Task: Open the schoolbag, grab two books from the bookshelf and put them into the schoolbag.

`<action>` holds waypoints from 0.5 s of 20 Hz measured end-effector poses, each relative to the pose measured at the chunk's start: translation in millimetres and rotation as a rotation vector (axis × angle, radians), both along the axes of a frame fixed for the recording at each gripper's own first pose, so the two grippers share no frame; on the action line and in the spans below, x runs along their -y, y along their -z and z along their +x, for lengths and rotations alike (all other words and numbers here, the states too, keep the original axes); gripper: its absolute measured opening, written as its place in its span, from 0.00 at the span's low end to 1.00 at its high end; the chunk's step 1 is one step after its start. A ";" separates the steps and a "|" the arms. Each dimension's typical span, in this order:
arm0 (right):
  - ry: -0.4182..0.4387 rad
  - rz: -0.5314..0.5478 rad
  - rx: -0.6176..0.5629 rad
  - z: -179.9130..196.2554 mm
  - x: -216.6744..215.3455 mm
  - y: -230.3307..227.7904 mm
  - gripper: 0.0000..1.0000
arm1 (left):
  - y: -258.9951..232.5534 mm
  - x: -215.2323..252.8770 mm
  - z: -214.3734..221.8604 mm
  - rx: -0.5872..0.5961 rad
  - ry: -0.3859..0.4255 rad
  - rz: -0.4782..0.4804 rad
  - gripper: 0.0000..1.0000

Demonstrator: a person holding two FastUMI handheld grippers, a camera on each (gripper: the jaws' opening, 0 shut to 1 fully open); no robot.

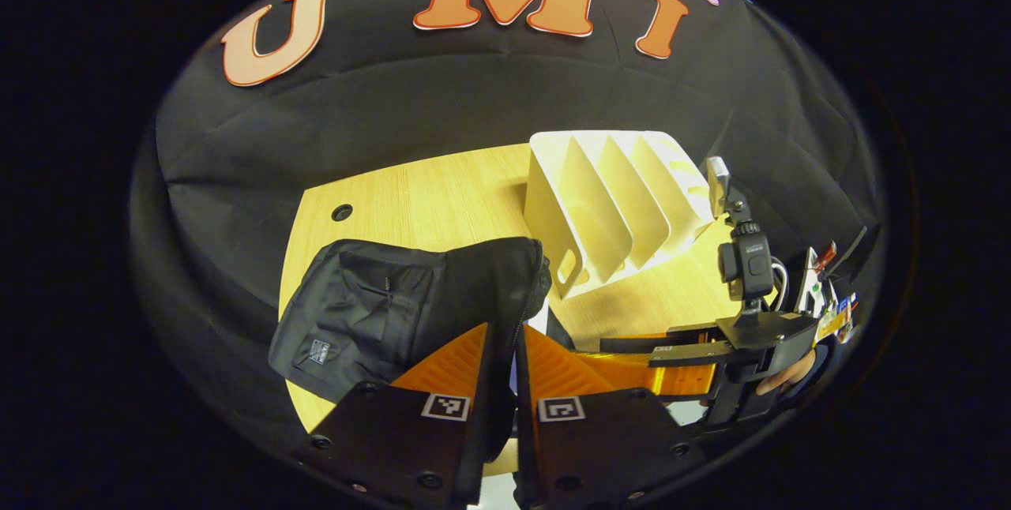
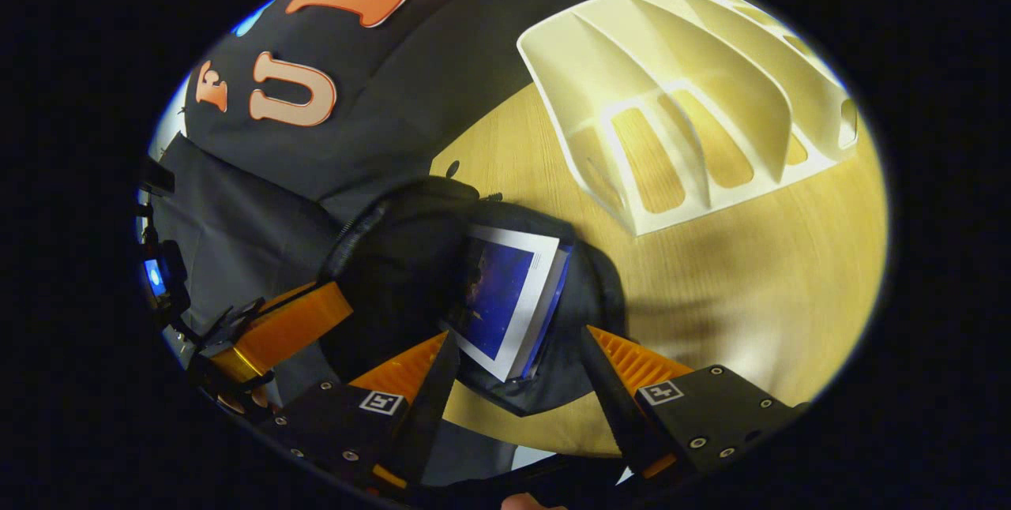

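A black schoolbag [image 1: 395, 305] lies on the wooden table [image 1: 426, 194]. My left gripper [image 1: 503, 336] is shut on the rim of the bag's opening, and the fabric runs up between its fingers. In the right gripper view, two books [image 2: 512, 297], the top one with a blue cover and white margin, sit inside the open schoolbag [image 2: 403, 257]. My right gripper [image 2: 517, 360] hangs open just above them, one finger on each side, touching nothing. The white bookshelf [image 2: 687, 91] holds no books in its slots.
The white bookshelf [image 1: 616, 202] stands behind and to the right of the bag in the left gripper view. The right gripper [image 1: 750, 336] and a hand show at that view's right edge. The left gripper [image 2: 276, 328] shows at the left of the right gripper view.
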State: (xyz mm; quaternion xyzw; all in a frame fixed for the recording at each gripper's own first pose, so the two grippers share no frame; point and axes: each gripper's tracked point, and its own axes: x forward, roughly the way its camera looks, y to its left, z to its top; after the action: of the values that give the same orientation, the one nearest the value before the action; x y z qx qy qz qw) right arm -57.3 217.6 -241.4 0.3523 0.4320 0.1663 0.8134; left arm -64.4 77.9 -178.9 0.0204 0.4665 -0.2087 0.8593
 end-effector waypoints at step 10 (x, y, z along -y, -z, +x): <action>-0.001 -0.134 0.119 -11.1 92.6 -33.1 0.93 | -22.3 58.4 -20.6 0.085 -0.069 -0.056 0.65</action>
State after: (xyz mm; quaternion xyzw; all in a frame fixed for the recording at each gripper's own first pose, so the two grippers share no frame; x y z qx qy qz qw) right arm -68.4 125.0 -208.3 0.2865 0.3932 0.1581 0.8592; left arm -85.0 19.4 -156.5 -0.0108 0.4239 -0.1908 0.8853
